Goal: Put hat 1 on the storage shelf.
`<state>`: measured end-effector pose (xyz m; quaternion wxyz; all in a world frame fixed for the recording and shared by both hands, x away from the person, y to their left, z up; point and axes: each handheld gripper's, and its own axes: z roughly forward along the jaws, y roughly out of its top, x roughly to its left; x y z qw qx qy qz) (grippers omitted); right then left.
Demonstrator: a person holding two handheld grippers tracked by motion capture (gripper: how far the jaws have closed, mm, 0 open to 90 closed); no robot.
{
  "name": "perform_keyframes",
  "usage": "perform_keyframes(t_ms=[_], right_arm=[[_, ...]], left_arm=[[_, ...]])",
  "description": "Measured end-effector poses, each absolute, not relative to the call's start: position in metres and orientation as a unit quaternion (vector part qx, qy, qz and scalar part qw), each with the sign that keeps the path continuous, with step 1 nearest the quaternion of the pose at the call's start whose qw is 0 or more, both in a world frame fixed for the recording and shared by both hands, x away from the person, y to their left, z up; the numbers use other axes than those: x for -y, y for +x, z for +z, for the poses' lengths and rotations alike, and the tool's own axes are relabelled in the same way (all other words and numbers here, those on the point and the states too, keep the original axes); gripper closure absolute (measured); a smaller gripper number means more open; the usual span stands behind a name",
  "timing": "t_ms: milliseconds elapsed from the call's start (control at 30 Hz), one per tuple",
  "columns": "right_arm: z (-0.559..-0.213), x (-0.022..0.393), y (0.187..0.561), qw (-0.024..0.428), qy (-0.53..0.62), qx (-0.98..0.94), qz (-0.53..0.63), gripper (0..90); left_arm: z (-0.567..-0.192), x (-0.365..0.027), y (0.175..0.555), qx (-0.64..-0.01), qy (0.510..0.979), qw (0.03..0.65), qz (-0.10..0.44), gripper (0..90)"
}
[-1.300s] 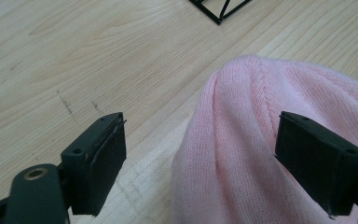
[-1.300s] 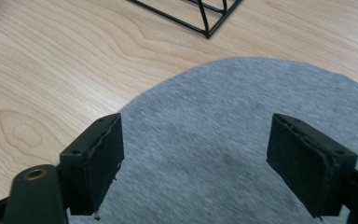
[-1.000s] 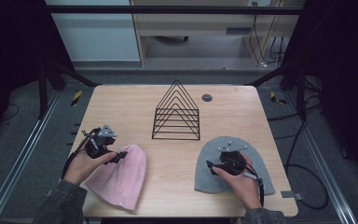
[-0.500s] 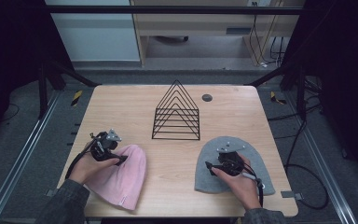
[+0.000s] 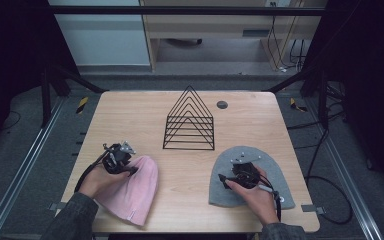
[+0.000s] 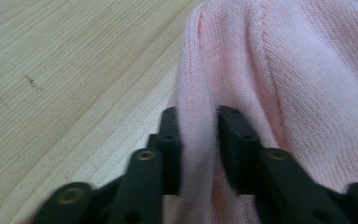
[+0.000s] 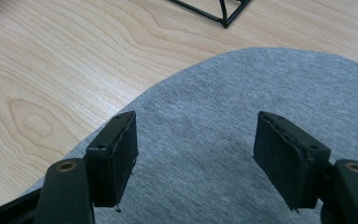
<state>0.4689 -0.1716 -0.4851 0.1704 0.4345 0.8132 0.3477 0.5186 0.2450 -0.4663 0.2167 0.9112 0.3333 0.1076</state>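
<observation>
A pink knit beanie (image 5: 137, 192) lies at the table's front left. My left gripper (image 5: 131, 170) sits at its upper left edge. In the left gripper view its jaws have just been closing, and the left gripper (image 6: 198, 135) now pinches a raised fold of the pink beanie (image 6: 298, 93) between both pads. A grey beanie (image 5: 277, 172) lies flat at the front right. My right gripper (image 5: 224, 181) rests low over its left part, open. In the right gripper view the right gripper (image 7: 196, 140) has its pads wide apart above the flat grey beanie (image 7: 261, 79), gripping nothing.
A black wire rack (image 5: 190, 122) with a peaked top stands at the table's middle, and its corner (image 7: 223, 14) shows beyond the grey beanie. A small dark round disc (image 5: 222, 104) lies behind it. Bare wood (image 5: 180, 170) separates the two beanies.
My left gripper has sunk onto the pink beanie's edge and its jaws have closed on a fold of the knit. The right gripper has stayed where it was.
</observation>
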Motion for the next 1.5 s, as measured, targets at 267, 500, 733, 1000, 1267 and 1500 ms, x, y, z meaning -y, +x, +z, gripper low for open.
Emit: perform_keyframes(t_ms=[267, 500, 733, 1000, 1267, 1500], right_arm=[[-0.482, 0.17, 0.468, 0.179, 0.43, -0.813, 0.349, 30.5], [-0.482, 0.169, 0.467, 0.18, 0.428, -0.812, 0.355, 30.7], [-0.476, 0.17, 0.464, 0.193, 0.421, -0.804, 0.372, 31.3], [-0.464, 0.165, 0.461, 0.206, 0.413, -0.793, 0.397, 31.7], [-0.438, 0.143, 0.455, 0.199, 0.37, -0.805, 0.418, 32.8], [-0.418, 0.117, 0.455, 0.192, 0.339, -0.818, 0.422, 36.2]], left_arm=[[-0.441, -0.247, 0.502, -0.326, 0.905, 0.241, 0.132, 80.8], [-0.414, -0.242, 0.487, -0.308, 0.903, 0.261, 0.149, 81.5], [-0.393, -0.23, 0.477, -0.279, 0.91, 0.257, 0.164, 81.6], [-0.375, -0.221, 0.475, -0.266, 0.911, 0.261, 0.177, 81.8], [-0.332, -0.209, 0.472, -0.254, 0.9, 0.289, 0.204, 81.8], [-0.306, -0.206, 0.474, -0.255, 0.89, 0.306, 0.221, 81.8]])
